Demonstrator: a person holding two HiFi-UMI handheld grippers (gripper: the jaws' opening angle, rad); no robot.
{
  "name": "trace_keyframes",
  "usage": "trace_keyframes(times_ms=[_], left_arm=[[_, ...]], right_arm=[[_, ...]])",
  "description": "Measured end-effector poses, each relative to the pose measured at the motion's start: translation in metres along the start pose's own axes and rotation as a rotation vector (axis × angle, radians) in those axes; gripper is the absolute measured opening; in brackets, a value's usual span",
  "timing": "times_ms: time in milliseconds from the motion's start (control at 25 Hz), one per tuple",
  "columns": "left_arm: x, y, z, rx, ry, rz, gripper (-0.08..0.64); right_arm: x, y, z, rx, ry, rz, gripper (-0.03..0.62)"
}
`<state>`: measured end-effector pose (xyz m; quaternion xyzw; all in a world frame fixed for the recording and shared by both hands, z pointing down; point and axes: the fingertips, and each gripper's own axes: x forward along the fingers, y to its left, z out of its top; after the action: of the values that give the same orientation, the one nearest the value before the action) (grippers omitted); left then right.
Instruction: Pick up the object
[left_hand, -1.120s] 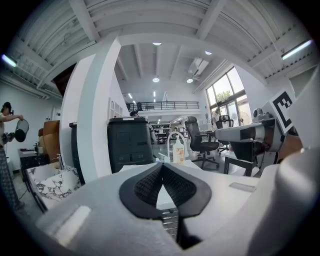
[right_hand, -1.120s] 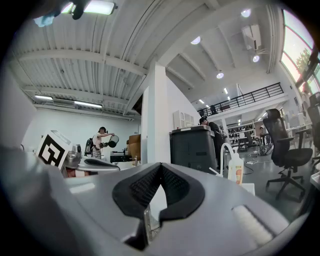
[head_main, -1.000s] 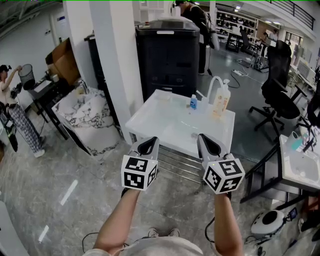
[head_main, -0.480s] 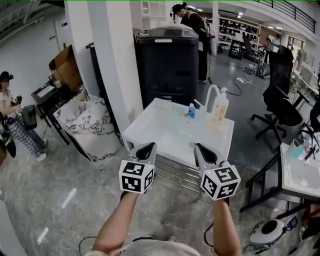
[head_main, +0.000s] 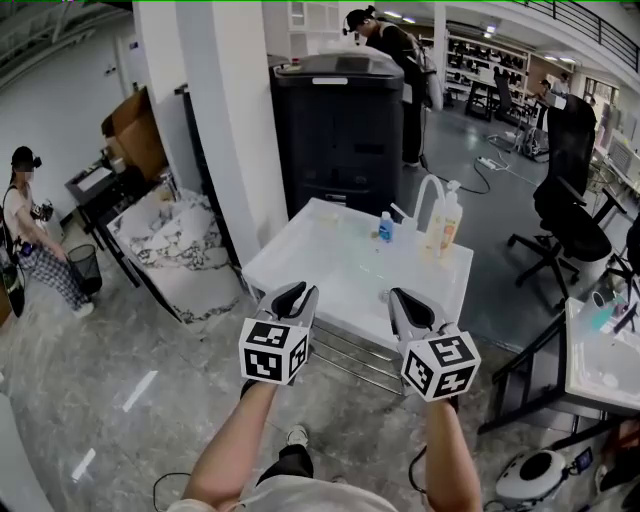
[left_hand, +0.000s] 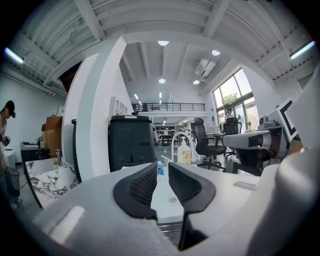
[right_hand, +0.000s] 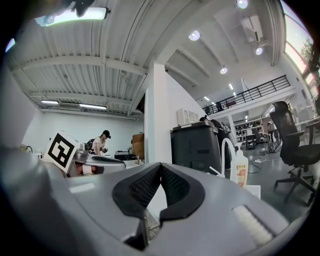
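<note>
**Both grippers short of the white table, nothing picked up**

Held out side by side above the grey speckled floor (head_main: 150, 330), tips just short of the near edge of the white rectangular table (head_main: 320, 250): left gripper (head_main: 295, 292) in the left hand, right gripper (head_main: 408, 298) in the right, both pointing roughly level toward the far side.

On the left gripper, black ribbed pads a little apart, having just been opening, with nothing between them. Through the narrow gap, only the small blue bottle (head_main: 386, 228), far off on the table. On the right gripper, pads closed tip to tip on nothing.

On the far part of the table, right of centre: the small blue bottle, upright. Just right of it, a white curved spout (head_main: 425, 195) and a tall pale pump bottle with an orange label (head_main: 450, 222), also upright, near the far right corner. All three well apart from both grippers. Cannot tell which of them counts as the object to pick up.

Beyond the table's far edge, a tall black cabinet with a grey top (head_main: 340, 120), with a white square pillar (head_main: 225, 130) to its left. Behind the cabinet, a person in dark clothes (head_main: 395, 50). At the far left, a person in checked trousers (head_main: 30, 240) beside a black mesh bin (head_main: 85, 268). To the right, a black office chair (head_main: 565, 190).
</note>
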<state>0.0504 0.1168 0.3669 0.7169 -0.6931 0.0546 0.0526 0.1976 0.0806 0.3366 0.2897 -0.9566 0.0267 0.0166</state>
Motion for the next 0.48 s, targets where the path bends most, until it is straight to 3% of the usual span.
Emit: trace_keyframes(times_ms=[480], left_arm=[[0.072,0.061,-0.009,-0.027,0.003,-0.021,0.138]], right_arm=[[0.085,-0.025,-0.012,0.002,0.02,-0.018,0.002]])
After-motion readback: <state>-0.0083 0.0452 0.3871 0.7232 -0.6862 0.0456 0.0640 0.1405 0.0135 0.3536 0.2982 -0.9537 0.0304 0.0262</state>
